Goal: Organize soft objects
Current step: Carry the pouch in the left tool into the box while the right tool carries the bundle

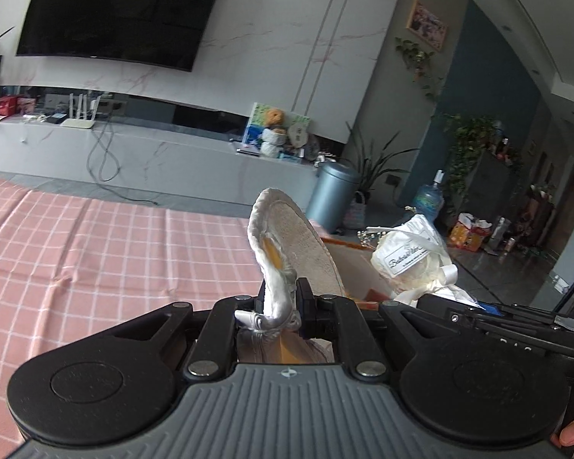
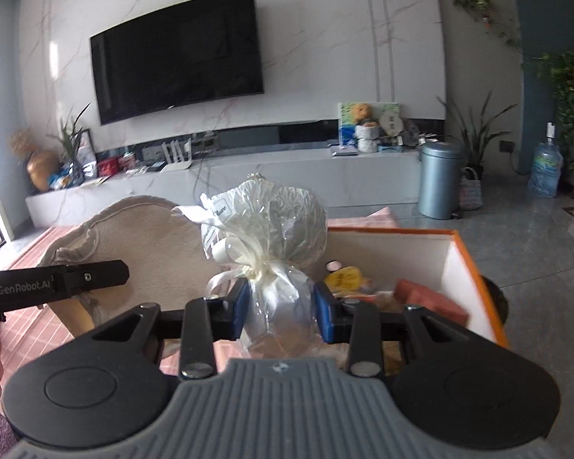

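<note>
Holding the cream round padded cushion (image 1: 287, 244) in your left gripper (image 1: 281, 302) and the crinkly cellophane-wrapped gift bundle (image 2: 266, 229) in your right gripper (image 2: 279, 310), jaws clamped, you should probably lower the bundle into the orange-rimmed white box (image 2: 467, 264) at lower right.

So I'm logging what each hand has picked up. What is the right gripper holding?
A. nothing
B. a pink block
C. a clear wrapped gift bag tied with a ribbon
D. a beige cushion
C: the right gripper is shut on the gift bag, its blue pads pressing the clear wrap just below the cream ribbon.
</note>
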A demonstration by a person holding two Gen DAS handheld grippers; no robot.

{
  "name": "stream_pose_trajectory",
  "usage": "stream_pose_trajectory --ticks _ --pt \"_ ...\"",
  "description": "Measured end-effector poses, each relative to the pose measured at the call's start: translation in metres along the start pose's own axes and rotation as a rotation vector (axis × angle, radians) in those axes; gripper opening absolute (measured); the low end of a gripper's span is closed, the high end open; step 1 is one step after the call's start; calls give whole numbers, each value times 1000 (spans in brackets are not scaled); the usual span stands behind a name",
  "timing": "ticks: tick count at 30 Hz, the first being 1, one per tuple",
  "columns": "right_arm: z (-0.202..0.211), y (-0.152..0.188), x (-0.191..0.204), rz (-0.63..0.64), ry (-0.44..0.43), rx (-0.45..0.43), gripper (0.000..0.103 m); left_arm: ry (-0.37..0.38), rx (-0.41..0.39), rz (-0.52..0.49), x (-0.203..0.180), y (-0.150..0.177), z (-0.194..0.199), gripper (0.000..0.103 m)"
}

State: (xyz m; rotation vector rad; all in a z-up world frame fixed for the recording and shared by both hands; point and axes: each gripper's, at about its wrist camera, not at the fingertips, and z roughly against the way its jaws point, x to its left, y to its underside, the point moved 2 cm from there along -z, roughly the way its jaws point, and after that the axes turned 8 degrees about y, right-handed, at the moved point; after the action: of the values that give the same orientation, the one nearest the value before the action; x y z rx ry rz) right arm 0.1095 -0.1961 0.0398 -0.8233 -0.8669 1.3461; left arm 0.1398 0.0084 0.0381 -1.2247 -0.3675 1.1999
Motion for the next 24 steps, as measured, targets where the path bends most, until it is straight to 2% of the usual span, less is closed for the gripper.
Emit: stream_pose_trajectory --ticks 6,11,18,24 --pt "10 -13 -38 -17 66 -36 36 86 9 -47 -35 -9 -29 12" --pt "3 -16 -61 -15 116 -32 36 124 72 -116 -63 -7 -64 12" --pt "-33 -1 -90 -10 180 72 36 126 199 -219 -88 10 -114 12" --pt "-63 28 -100 13 182 187 36 110 318 -371 -102 37 -141 13"
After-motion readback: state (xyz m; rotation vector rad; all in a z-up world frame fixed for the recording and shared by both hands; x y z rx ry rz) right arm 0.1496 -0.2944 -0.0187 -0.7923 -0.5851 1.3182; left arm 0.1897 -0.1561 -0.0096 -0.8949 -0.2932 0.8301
